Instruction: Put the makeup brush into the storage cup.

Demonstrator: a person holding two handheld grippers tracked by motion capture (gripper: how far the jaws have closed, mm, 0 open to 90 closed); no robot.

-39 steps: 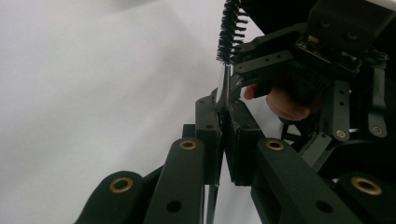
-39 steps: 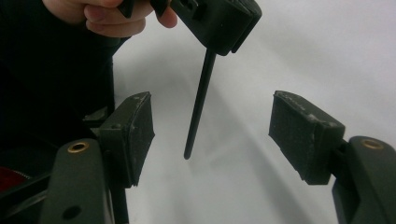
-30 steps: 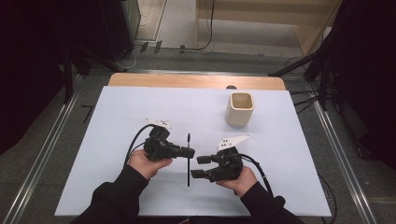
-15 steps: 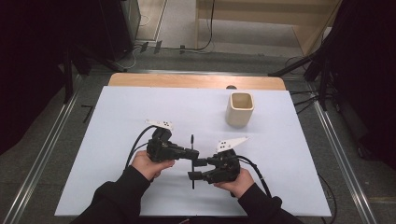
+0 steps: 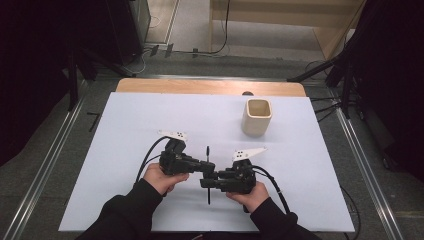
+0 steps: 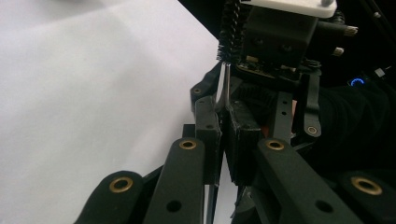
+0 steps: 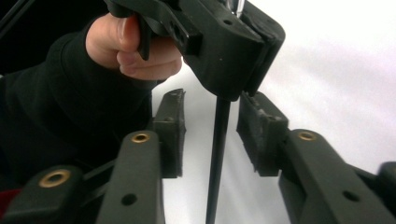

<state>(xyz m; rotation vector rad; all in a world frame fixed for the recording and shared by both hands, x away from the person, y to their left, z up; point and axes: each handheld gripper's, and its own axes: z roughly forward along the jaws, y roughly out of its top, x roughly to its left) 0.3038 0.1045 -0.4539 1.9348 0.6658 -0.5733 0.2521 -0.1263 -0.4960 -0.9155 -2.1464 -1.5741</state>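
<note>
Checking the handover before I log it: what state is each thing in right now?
Brush: off the table, thin black handle clamped, bristle end pointing away from the person.
Left tool: shut on the brush handle.
Right tool: jaws have just been closing, handle between them, pads not yet touching it.
Cup: upright on the table, open at the top, untouched.

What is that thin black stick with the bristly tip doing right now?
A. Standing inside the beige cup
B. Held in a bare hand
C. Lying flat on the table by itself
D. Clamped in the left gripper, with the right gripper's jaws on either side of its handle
D: the left gripper is shut on the brush, while the right gripper straddles its handle with gaps on both sides; its jaws have just been closing.
</note>
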